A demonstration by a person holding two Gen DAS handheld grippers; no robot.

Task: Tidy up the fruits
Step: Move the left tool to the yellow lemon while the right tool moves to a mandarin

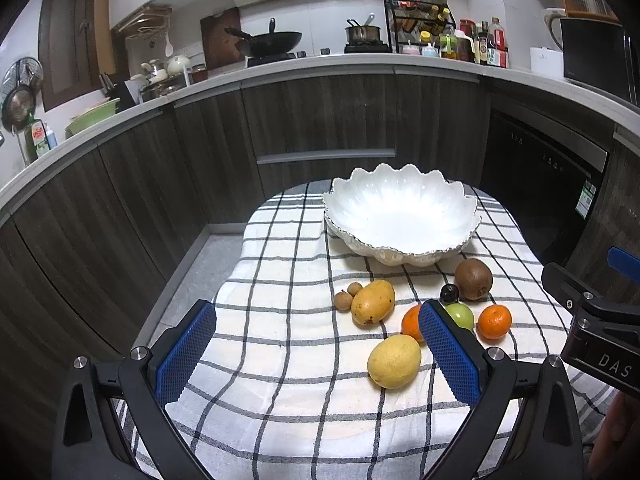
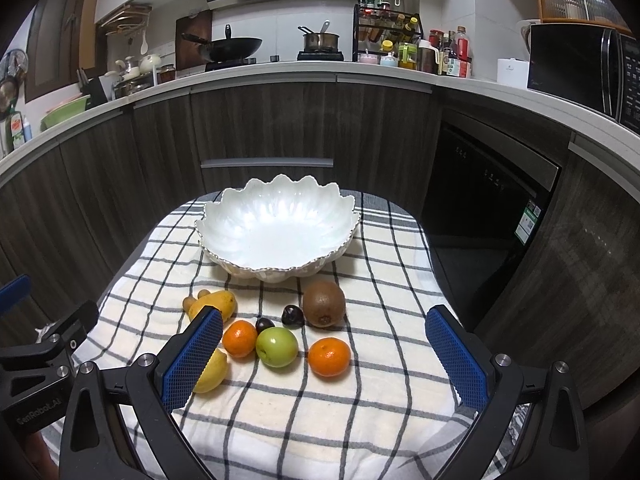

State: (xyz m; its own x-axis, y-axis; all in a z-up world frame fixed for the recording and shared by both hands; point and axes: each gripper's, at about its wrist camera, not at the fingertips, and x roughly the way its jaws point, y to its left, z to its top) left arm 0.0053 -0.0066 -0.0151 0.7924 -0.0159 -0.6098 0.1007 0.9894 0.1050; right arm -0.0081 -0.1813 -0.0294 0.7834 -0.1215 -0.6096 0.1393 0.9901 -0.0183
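Lying on the cloth: two oranges (image 2: pixel 240 338) (image 2: pixel 329 357), two dark plums (image 2: pixel 293 315) (image 2: pixel 264 324), two longans (image 1: pixel 343 301) (image 1: pixel 354 289), one kiwi (image 2: pixel 323 303), one green apple (image 2: pixel 277 347), one mango (image 1: pixel 373 302), one lemon (image 1: pixel 394 361), one bowl (image 2: pixel 224 204).

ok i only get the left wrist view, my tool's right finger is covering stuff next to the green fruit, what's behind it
observer: An orange, whole, lying beside the green fruit.
operator: and i count one small dark fruit, right
observer: Two. A second dark fruit sits just behind the gap between that orange and the green fruit; the first dark fruit is by the kiwi.
operator: right tool holding anything
observer: No, the right tool is open with nothing between its fingers.
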